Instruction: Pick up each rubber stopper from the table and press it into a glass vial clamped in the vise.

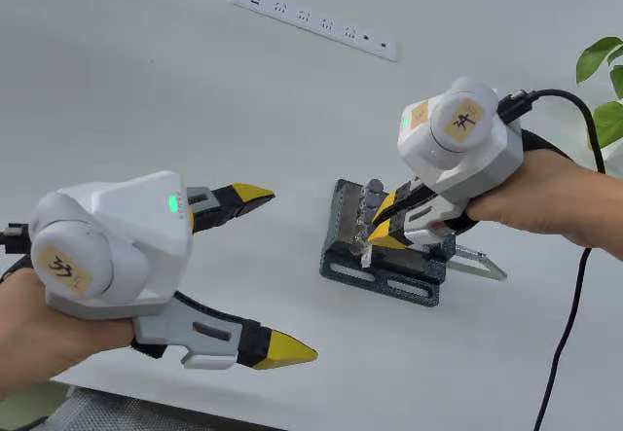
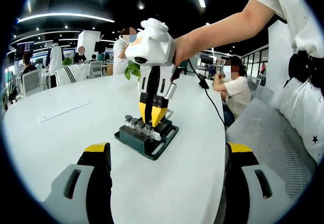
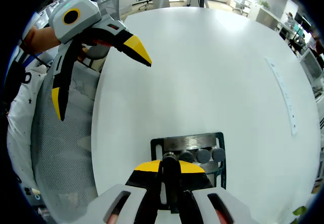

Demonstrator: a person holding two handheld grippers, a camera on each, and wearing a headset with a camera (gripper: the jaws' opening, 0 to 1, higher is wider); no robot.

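A black vise stands on the white table and clamps a row of glass vials with grey stoppers. My right gripper reaches down onto the near end of that row. In the right gripper view its jaws are shut on a grey rubber stopper over the end vial, beside three stoppered vials in the vise. My left gripper hovers wide open to the left of the vise, holding nothing. The left gripper view shows the right gripper on the vise.
A white power strip lies at the far side of the table. The vise's metal handle sticks out to the right. A black cable trails from the right gripper, and plant leaves stand at the right edge. People sit beyond the table.
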